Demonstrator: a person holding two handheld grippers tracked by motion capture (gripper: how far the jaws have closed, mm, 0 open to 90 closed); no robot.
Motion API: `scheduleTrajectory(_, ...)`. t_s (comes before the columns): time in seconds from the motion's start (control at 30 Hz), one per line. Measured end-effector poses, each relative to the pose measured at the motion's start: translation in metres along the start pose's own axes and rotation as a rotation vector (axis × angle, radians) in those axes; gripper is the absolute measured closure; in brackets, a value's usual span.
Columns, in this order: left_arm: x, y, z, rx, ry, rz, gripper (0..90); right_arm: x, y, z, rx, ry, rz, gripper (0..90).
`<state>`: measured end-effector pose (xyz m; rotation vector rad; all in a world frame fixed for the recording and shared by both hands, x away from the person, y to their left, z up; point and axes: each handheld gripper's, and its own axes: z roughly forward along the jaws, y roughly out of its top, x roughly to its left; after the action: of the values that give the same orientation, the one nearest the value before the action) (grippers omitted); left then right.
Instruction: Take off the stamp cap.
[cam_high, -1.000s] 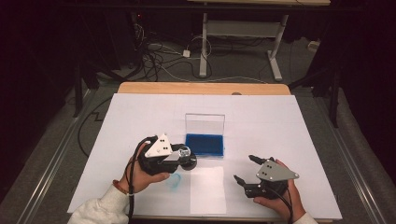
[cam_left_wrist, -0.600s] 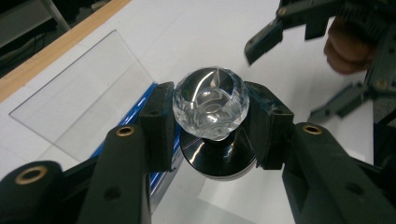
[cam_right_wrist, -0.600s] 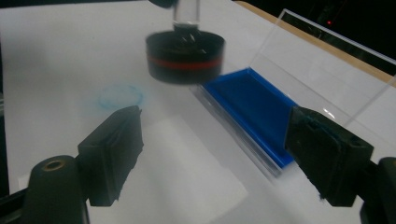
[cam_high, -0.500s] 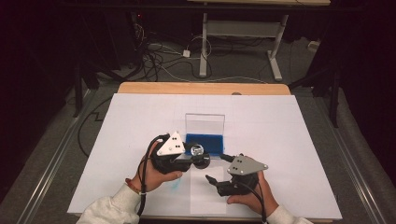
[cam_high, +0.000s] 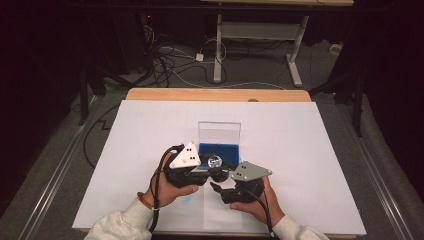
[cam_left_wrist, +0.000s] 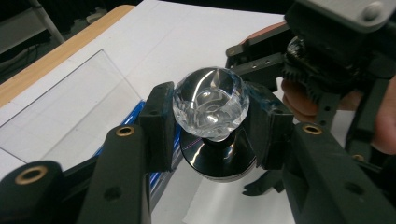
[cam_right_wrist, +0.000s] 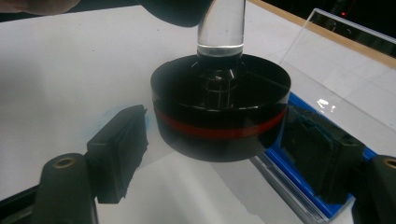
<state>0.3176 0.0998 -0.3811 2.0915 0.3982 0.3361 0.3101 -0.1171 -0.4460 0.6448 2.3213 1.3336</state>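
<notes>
One stamp is in hand here: a clear faceted knob (cam_left_wrist: 210, 105) on a short neck above a round black base (cam_right_wrist: 219, 107) with a single red band around it. The left gripper (cam_high: 212, 167) is clamped on that knob, one black pad pressing each side, and holds the stamp upright above the white sheet (cam_high: 310, 150) covering the table, just in front of the one blue ink pad (cam_high: 220, 150). That pad sits in a case whose clear lid (cam_high: 219, 131) stands raised behind it. The right gripper (cam_high: 216, 189) comes in from the near right, its two jaws set apart on either side of the black base; they have just been closing in, and from its own camera a gap shows between each pad and the base, so nothing is pinched yet. Two hands work the tools, both sleeves pale. On the sheet I count one faint blue smudge (cam_high: 187, 200) near the left hand (cam_high: 167, 187), and one wooden strip of table edge (cam_high: 215, 95) at the far side.
</notes>
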Motion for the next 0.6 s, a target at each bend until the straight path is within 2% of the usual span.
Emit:
scheduleTrajectory(0.07,-0.0003,-0.0003,0.0,-0.001,0.0,-0.001,55.0,-0.0007,-0.0003,0.0005,-0.003,0.004,0.012,24.4)
scheduleTrajectory(0.2,-0.0015,-0.0002,0.0008,-0.002,-0.004,-0.002,55.0,-0.0009,-0.0003,0.0002,-0.013,-0.009,0.007,27.1)
scheduleTrajectory(0.47,-0.0032,0.0004,0.0008,0.001,-0.005,0.009,55.0,0.0007,-0.0004,-0.0016,-0.022,-0.027,-0.031,30.4)
scheduleTrajectory(0.57,-0.0034,0.0002,0.0005,0.001,-0.006,0.011,55.0,0.0021,-0.0003,-0.0022,-0.023,-0.024,-0.033,32.8)
scheduleTrajectory(0.6,-0.0036,0.0,0.0004,0.001,-0.005,0.012,55.0,0.0031,-0.0001,-0.0023,-0.026,-0.02,-0.036,36.5)
